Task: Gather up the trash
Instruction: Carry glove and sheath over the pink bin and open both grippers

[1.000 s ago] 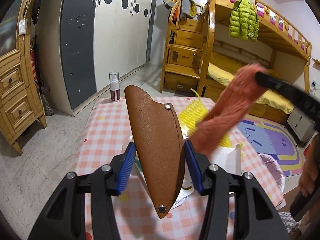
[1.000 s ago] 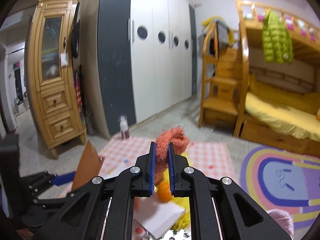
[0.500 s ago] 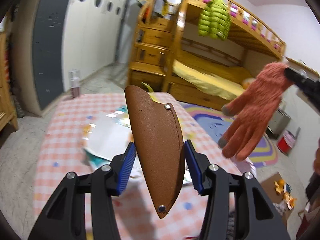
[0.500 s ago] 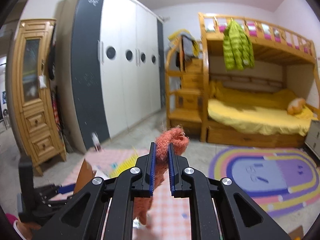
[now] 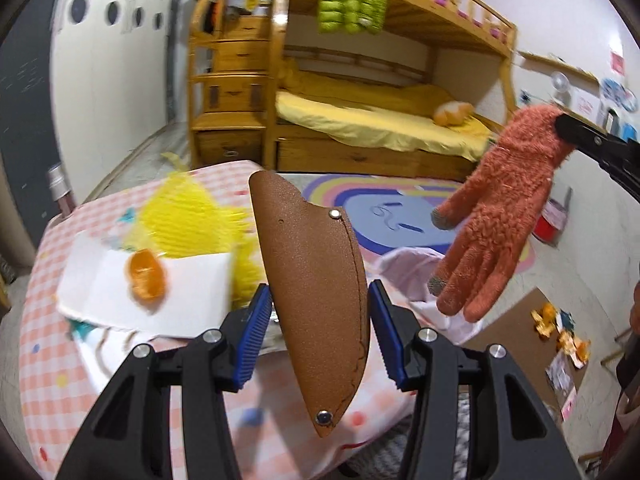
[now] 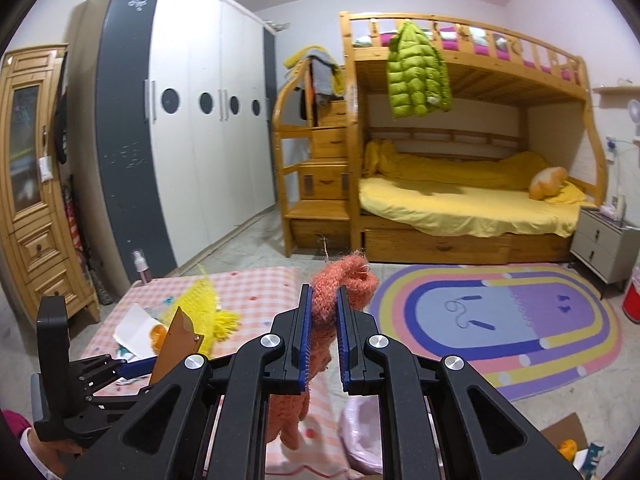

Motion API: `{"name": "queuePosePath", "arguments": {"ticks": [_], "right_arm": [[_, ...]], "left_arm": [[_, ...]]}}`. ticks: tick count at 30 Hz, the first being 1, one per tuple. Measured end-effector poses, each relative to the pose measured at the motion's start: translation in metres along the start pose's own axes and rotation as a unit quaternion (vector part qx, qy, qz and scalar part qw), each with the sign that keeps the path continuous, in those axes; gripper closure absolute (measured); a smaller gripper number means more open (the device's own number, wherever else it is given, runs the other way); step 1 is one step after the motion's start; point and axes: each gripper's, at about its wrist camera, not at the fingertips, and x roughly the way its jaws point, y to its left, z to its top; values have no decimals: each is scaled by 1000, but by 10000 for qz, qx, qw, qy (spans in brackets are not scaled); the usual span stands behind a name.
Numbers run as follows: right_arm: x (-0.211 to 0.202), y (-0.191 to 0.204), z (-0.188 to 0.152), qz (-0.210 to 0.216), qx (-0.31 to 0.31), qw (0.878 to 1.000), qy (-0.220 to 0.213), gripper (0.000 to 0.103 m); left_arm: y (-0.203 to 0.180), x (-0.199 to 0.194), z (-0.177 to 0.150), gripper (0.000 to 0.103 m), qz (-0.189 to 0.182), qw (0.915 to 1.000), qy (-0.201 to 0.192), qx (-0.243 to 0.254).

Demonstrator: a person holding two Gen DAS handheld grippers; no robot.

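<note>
My left gripper (image 5: 316, 332) is shut on a brown leather sheath (image 5: 316, 280) and holds it upright above the pink checked table (image 5: 36, 360). My right gripper (image 6: 323, 332) is shut on the cuff of a fuzzy orange glove (image 6: 340, 284). The glove (image 5: 496, 216) hangs fingers down in the left wrist view, over a pale pink bag (image 5: 416, 276) at the table's right edge. The sheath also shows in the right wrist view (image 6: 176, 344), low on the left.
On the table lie white paper (image 5: 192, 292), an orange peel (image 5: 146, 276) and a yellow knitted piece (image 5: 188, 216). A cardboard sheet (image 5: 516, 340) with scraps lies on the floor at the right. A rainbow rug (image 6: 500, 320), a bunk bed (image 6: 460, 200) and a wardrobe (image 6: 192, 140) stand beyond.
Both grippers have swung to the right with their loads. The glove now hangs over the pale pink bag. The table has shifted left in both views.
</note>
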Motion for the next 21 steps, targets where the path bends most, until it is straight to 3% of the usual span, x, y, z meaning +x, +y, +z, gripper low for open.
{"name": "queuePosePath", "arguments": {"ticks": [8, 13, 21], "right_arm": [[14, -49, -34, -636, -58, 9965, 538, 91], [37, -91, -58, -886, 240, 9918, 892, 91], [74, -141, -74, -1099, 736, 9846, 1142, 90]], "left_arm": [[-71, 47, 22, 54, -643, 9948, 436, 655], [-113, 91, 35, 54, -958, 9884, 751, 903], [-149, 138, 48, 54, -1067, 9833, 942, 1136]]}}
